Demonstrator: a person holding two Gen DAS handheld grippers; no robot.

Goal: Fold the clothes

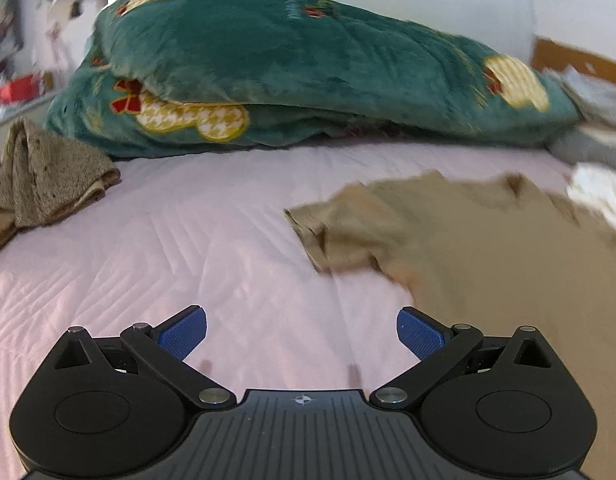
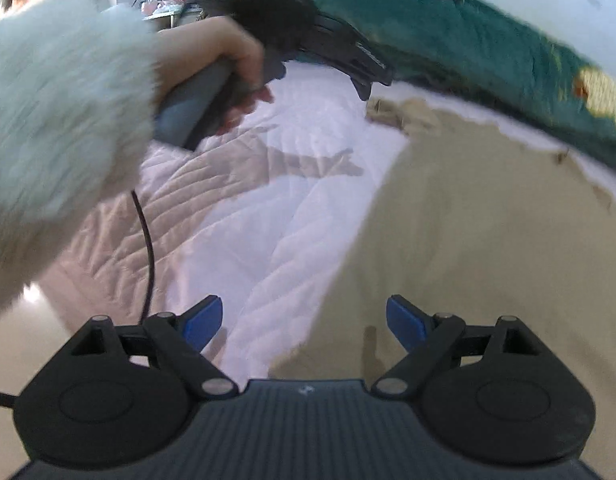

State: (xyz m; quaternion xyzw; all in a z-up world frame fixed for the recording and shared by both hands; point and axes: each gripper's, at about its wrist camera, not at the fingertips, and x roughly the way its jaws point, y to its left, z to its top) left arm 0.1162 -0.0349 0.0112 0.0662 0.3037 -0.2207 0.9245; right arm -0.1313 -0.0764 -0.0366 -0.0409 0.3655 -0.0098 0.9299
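Blue pads [image 1: 184, 334] of the left gripper [image 1: 302, 334] stand wide apart over bare pink quilt [image 1: 168, 240], holding nothing; the right gripper [image 2: 304, 322] is just as wide and empty, its span straddling the near-left edge of the tan shirt [image 2: 488, 240]. That shirt lies spread on the right half of the bed, one sleeve [image 1: 332, 232] sticking out toward the middle and slightly rumpled, the collar end toward the far edge. Judging from this, the step in hand is reaching in for a first grip. To do it well, each gripper should probably come down low on a single hem or sleeve edge, pinch only the top layers and not the quilt beneath, and lift both sides evenly so the fold line stays straight; the crumpled sleeve may want smoothing first. From the right wrist view, the person's hand [image 2: 228, 64] in a fluffy white cuff [image 2: 60, 120] holds the left tool above the quilt. A stitched pattern covers the quilt. Along the far edge sits a heaped green blanket [image 1: 308, 72] with gold figures, a speckled brown garment [image 1: 48, 172] near the left edge, and blurred grey and white cloth at the far right. Beyond are a white wall and a cluttered shelf, too smeared to read.
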